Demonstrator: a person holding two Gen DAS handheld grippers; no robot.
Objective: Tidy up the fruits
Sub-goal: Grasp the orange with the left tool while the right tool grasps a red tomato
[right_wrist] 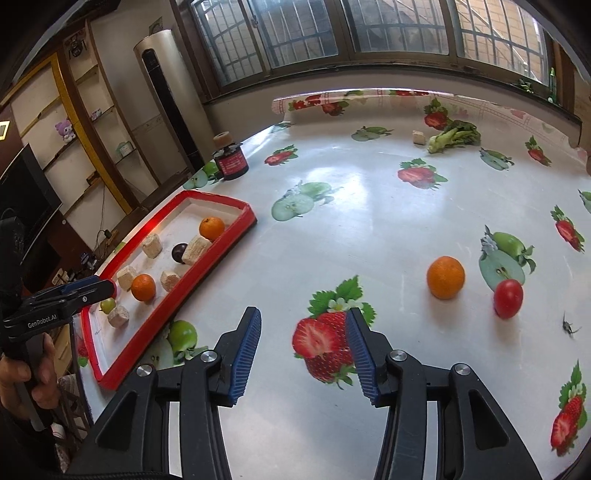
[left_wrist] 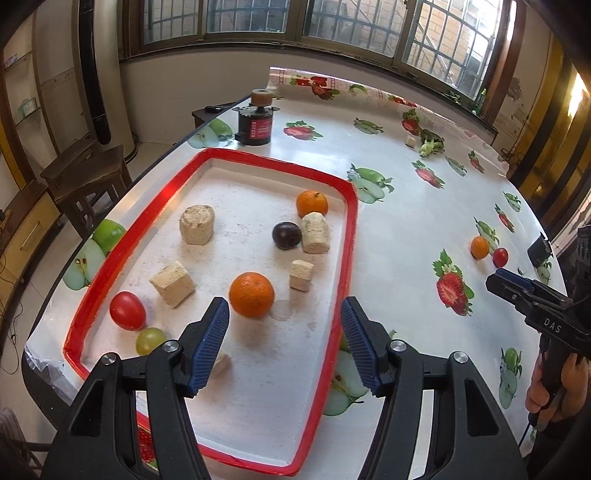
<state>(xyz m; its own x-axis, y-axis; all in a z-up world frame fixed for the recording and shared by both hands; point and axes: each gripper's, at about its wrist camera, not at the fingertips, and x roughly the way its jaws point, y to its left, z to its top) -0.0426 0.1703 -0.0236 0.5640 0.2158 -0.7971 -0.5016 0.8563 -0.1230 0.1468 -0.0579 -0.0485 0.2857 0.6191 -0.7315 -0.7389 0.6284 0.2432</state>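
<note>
On the fruit-print tablecloth (right_wrist: 369, 229) we hold the left gripper (left_wrist: 284, 325) and right gripper (right_wrist: 303, 341) with jaws spread, both empty. Nearest the left one, an orange (left_wrist: 251, 294) lies inside the red tray (left_wrist: 347, 258); farther right, another orange (right_wrist: 445, 277) and a tomato (right_wrist: 508, 298) sit on the cloth.

We are in a home. We see a table (right_wrist: 369, 229) with a fruit-print cover, barred windows (right_wrist: 303, 33), a tall fan (right_wrist: 173, 92), shelves (right_wrist: 92, 122) and a wooden stool (left_wrist: 85, 181).
</note>
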